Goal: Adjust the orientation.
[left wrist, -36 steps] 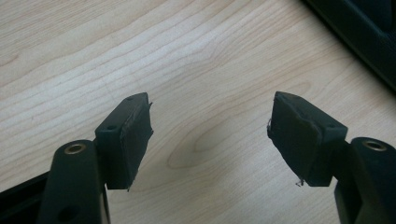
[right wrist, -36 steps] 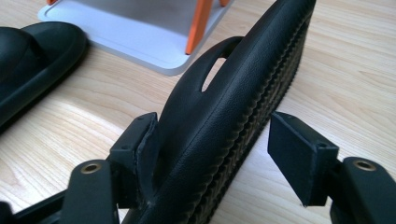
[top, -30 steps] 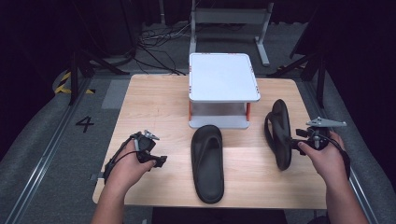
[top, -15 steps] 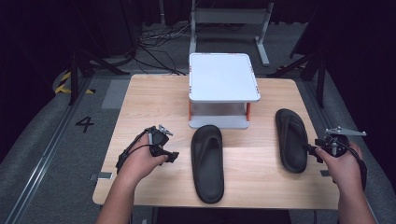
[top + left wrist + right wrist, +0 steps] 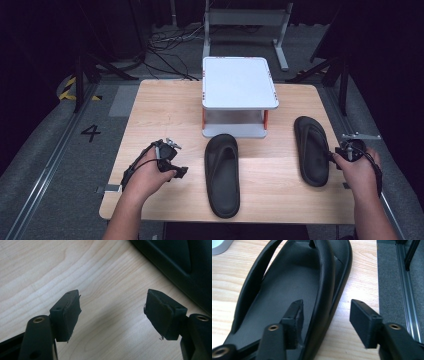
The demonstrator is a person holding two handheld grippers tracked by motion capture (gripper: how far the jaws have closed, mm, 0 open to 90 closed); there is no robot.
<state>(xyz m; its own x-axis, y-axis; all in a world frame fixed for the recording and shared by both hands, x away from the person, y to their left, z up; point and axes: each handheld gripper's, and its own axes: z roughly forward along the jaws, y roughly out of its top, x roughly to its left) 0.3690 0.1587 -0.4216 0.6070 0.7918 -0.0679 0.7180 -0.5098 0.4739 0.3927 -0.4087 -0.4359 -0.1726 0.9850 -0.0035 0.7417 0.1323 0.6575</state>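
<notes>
Two black flip-flops lie flat on the wooden table (image 5: 165, 105). The middle flip-flop (image 5: 222, 175) rests in front of a white stand; its edge fills the corner (image 5: 180, 265) of the left gripper view. My left gripper (image 5: 180, 171) (image 5: 112, 300) hovers open over bare wood just left of it. The right flip-flop (image 5: 311, 150) (image 5: 287, 290) lies near the table's right side. My right gripper (image 5: 334, 155) (image 5: 327, 305) straddles its outer rim and strap, one jaw inside the sole, the other over the wood. Its jaws have just been closing, and the outer pad (image 5: 362, 320) stands apart from the rim.
A white two-level stand (image 5: 239, 82) with orange posts sits at the table's back centre. The table's right edge and a grey floor rail (image 5: 409, 302) run close beside the right flip-flop. Cables and a metal frame (image 5: 245, 20) lie on the floor beyond.
The right flip-flop, tipped up on its edge at the right gripper a second ago, now lies flat. The right hand drew away to the right, then came back to its rim. The left hand shifted slightly right.
</notes>
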